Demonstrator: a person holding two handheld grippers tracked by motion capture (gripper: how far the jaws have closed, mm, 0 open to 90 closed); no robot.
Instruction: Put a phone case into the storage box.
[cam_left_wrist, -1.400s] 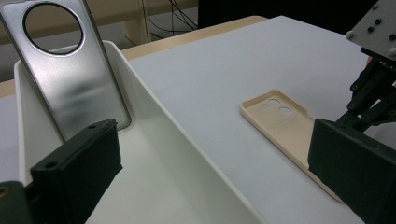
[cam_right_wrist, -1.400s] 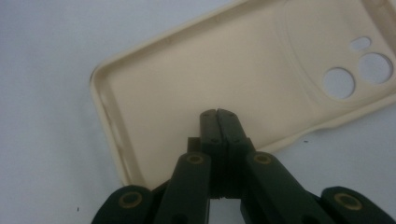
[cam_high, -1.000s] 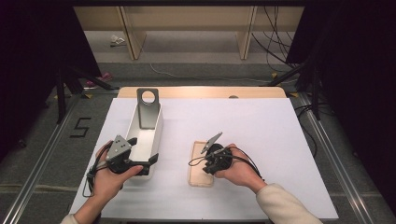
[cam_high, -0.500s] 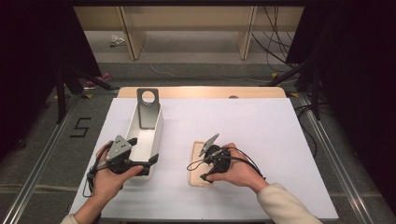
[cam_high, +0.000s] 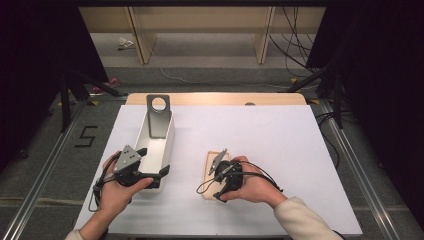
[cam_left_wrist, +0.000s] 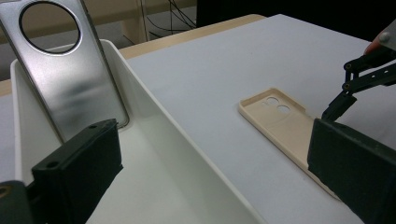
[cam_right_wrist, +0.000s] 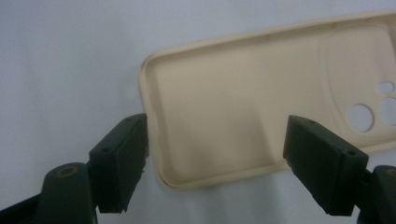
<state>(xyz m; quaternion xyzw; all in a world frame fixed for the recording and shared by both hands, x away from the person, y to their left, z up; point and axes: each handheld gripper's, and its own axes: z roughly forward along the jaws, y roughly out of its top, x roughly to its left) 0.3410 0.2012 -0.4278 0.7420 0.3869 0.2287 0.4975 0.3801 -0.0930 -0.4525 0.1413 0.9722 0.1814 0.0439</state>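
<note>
Phone case (cam_right_wrist: 243, 107), beige and lying open side up on our white table (cam_high: 300, 150) right of the white bin (cam_high: 155, 145), sits under our wide-open, just-opened right gripper (cam_right_wrist: 217, 163), so closing off-centre could skid it away.

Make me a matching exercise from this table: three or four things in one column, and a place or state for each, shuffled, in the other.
Things:
1. silver phone
2. beige phone case
3. white tray
4. right gripper

Places or states:
A. straddled at its near end by the left gripper
B. leaning upright at the tray's far end
C. jaws just opened, standing either side of the case without pressing it
D. lying flat and hollow side up on the white table

Pairs: 1-B, 2-D, 3-A, 4-C
</note>
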